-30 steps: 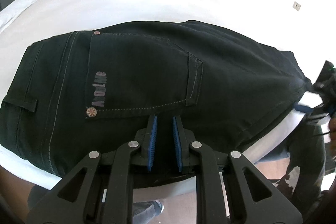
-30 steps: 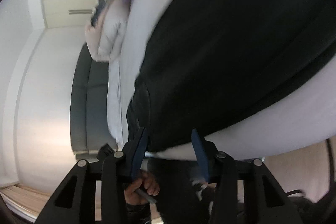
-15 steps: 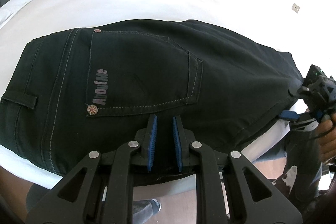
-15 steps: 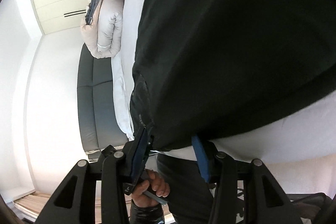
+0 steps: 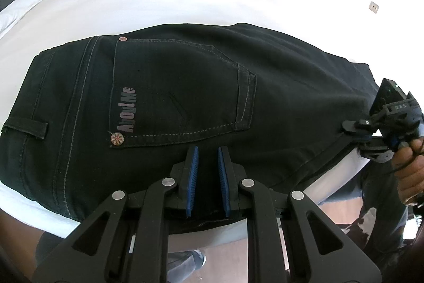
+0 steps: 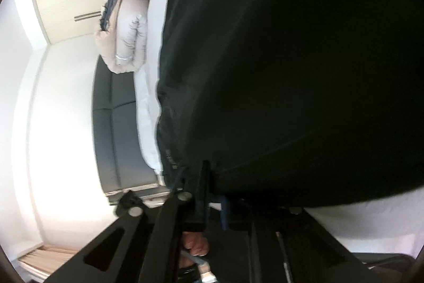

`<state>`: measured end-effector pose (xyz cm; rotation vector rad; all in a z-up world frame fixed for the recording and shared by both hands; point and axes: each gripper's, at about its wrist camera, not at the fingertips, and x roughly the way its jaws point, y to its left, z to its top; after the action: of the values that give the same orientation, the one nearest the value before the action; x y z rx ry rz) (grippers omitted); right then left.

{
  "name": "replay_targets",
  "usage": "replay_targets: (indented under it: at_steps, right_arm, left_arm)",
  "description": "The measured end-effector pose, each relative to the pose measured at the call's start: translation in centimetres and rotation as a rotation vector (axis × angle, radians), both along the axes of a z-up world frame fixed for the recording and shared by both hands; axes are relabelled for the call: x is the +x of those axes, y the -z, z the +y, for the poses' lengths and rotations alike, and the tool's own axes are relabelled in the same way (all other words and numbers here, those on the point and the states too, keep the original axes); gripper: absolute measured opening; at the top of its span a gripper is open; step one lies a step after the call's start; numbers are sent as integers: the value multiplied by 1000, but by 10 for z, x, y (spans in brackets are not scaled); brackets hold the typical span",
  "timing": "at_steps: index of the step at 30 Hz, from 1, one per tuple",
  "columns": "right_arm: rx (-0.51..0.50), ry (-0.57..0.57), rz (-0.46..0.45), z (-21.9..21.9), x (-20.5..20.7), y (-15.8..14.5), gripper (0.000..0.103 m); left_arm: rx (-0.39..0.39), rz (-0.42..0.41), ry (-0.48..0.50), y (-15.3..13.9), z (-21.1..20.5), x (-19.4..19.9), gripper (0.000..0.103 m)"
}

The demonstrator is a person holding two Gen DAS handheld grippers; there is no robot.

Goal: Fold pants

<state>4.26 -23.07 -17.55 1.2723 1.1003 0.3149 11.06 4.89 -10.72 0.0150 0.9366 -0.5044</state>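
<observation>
Left tool (image 5: 207,171) angled down, clamped narrow on near pants (image 5: 185,86) edge. Right tool (image 6: 212,184) clamped on right pants hem, hand (image 5: 410,171) gripping handle.

Black jeans (image 5: 185,102) lie flat across the white bed (image 5: 148,4), back pocket up. The left claw (image 5: 208,166) pinches their near edge, and the right claw (image 5: 352,127) bites the hem at right.
</observation>
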Motion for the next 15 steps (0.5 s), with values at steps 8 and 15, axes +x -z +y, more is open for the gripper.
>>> replay_targets:
  at_steps: [8,15]
  right_arm:
    - [-140,-46,-2,10,-10,-8,2]
    - [-95,-32,-17,6,-11,-1,1]
  left_arm:
    - [8,10,16,-1,6,-8,15]
    - [38,-11,2,-15,2,-8,15]
